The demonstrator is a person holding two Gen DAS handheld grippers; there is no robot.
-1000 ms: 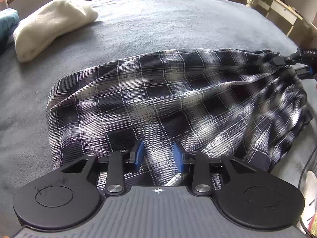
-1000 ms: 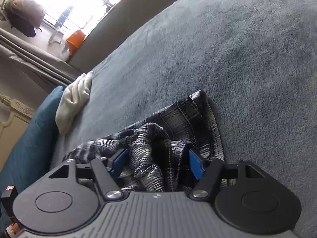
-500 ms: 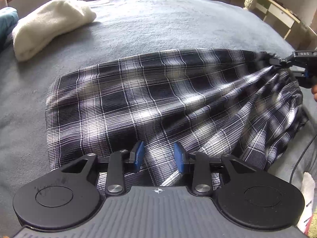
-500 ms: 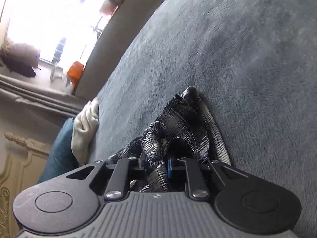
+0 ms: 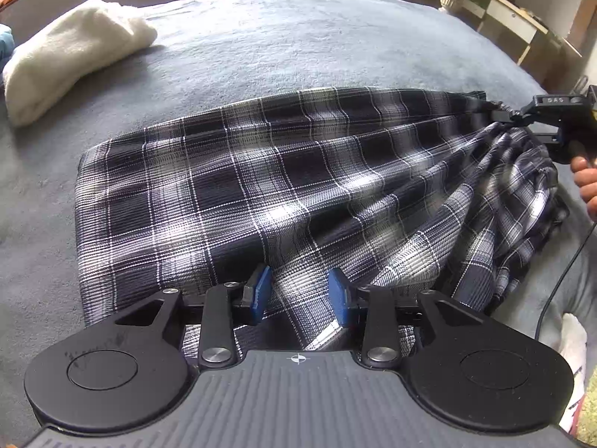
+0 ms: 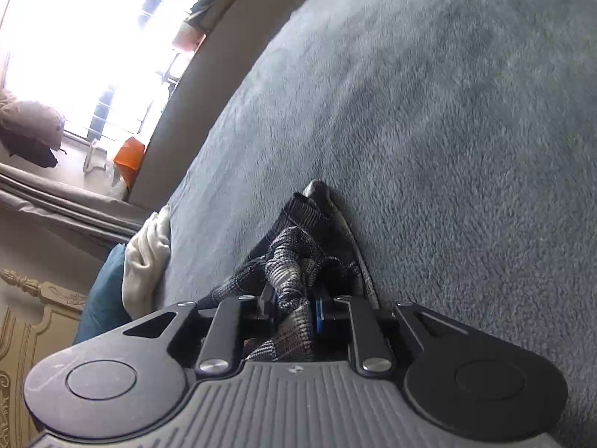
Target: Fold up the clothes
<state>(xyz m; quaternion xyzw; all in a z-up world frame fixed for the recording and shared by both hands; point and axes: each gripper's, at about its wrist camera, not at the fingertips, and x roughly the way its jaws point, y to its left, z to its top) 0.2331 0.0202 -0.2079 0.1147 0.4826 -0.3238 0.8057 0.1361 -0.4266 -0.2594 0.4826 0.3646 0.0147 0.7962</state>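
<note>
A dark blue and white plaid garment (image 5: 298, 171) lies spread on the grey bed cover (image 5: 298, 37), pulled taut between both grippers. My left gripper (image 5: 299, 293) is at its near edge, and its blue pads hold a thick ridge of the cloth between them. At the far right my right gripper (image 5: 500, 114) pinches the gathered end. In the right wrist view the right gripper (image 6: 294, 308) has a bunch of plaid cloth (image 6: 298, 239) pressed between its pads, and its jaws are opening slightly. A person's hand (image 5: 585, 183) holds that gripper.
A folded white cloth (image 5: 71, 56) lies at the bed's far left, next to a blue pillow (image 6: 100, 298). A wooden shelf (image 5: 515, 18) stands beyond the far right corner. A black cable (image 5: 559, 280) trails at the right edge. Bare grey cover stretches beyond the garment.
My right gripper went from wide open around the crumpled end to closed on it, and rolled. The garment went from wrinkled to stretched smooth. The left gripper kept its place.
</note>
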